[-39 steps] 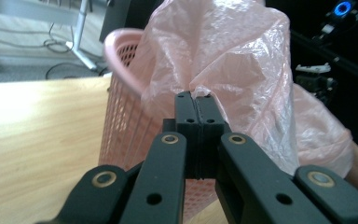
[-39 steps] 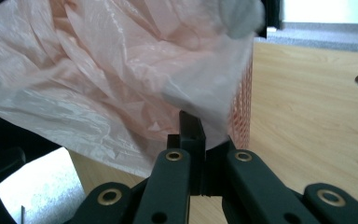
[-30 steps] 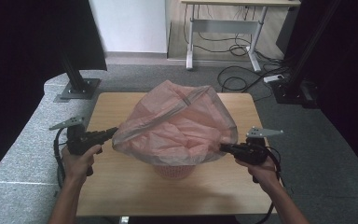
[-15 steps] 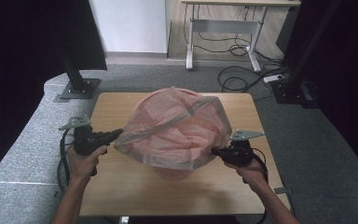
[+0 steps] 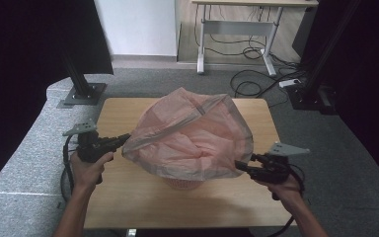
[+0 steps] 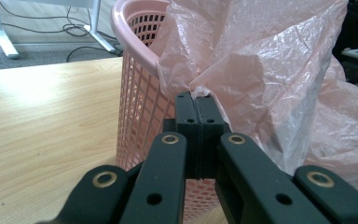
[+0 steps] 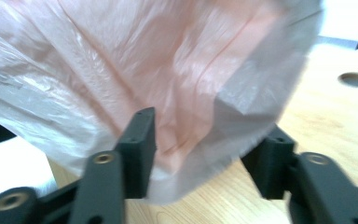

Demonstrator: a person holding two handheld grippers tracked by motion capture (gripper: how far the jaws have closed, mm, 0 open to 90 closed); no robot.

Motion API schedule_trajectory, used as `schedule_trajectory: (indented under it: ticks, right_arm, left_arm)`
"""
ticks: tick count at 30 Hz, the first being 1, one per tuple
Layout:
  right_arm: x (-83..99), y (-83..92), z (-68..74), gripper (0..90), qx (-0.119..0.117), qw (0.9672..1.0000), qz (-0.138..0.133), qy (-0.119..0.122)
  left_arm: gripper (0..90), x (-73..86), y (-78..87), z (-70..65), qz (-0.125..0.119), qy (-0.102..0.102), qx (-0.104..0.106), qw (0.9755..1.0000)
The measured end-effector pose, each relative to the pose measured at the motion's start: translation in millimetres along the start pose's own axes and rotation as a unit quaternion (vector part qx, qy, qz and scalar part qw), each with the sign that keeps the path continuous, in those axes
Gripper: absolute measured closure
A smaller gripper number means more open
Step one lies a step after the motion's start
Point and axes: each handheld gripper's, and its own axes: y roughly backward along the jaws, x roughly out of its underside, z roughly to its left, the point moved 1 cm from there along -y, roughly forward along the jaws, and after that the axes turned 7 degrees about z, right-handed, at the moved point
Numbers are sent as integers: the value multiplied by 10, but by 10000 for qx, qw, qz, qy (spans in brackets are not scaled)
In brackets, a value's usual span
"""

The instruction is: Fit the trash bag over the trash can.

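The tabletop (image 5: 128, 197) is light wood, and it stands on a grey floor (image 5: 24, 163).

A big pink bag (image 5: 192, 138) sits over the middle of the tabletop. It is thin, crinkly plastic, and it puffs up like a dome. Its open rim runs across the top as a pale band. The bag hangs over a pink basket (image 6: 140, 93) with a mesh wall. The basket stands upright on the tabletop, a bit nearer the near edge than the far one. In the high view just a bit of the basket peeks out under the bag. In the left gripper view the bag covers the right part of the basket rim, and the left part of the rim is bare.

The left gripper (image 5: 121, 142) is above the left side of the tabletop, held in the person's left hand (image 5: 86, 168). Its jaws are pressed tight together on a fold of the bag, at the bag's left side.

The right gripper (image 5: 242, 167) is near the right edge of the tabletop, held in the right hand (image 5: 286, 185). Its jaws have just been opening. They now stand apart, with the bag's lower edge hanging loose between them. The pads do not press on it.
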Motion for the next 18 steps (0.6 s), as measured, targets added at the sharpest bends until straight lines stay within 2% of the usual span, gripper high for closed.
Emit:
schedule_trajectory:
  ticks: [4,8,10,14,18]
  right_arm:
    - [-41,317,-46,360,104,9993,-344,72]
    - [-237,483,-66,340,307,9978,-523,254]
    - [-361,498,-68,328,390,9971,-544,364]
    - [-689,449,-45,320,394,9957,-627,549]
    - [-1016,276,14,313,401,9949,-571,730]
  left_arm:
    - [898,-9,4,-8,-10,-8,-20,10000]
    - [898,-29,8,-8,-11,-18,-31,10000]
    - [898,-43,2,-2,2,-28,-37,10000]
    - [898,-77,-20,6,29,-39,-47,10000]
    - [898,-133,-38,20,72,-70,-89,9999]
